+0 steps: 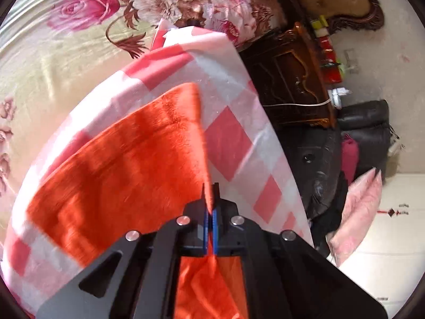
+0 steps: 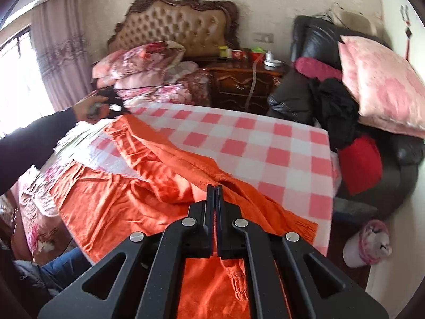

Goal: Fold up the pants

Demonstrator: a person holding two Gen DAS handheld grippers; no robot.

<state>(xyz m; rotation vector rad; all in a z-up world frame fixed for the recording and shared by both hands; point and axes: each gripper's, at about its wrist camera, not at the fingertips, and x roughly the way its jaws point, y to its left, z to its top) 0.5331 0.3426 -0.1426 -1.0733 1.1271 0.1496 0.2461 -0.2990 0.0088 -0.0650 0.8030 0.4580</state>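
1. A fold is under way: the orange pants (image 2: pixel 138 191) are lying rumpled across the pink-checked cloth (image 2: pixel 265 148) on the bed, one edge being lifted.
2. The left tool (image 1: pixel 210 196) is pinching an orange edge, jaws nearly closed on it.
3. The right tool (image 2: pixel 215 190) is looking closed, fabric bunched beneath; its grip cannot be confirmed.
4. Next, seemingly, carrying the edge across and laying it flat.
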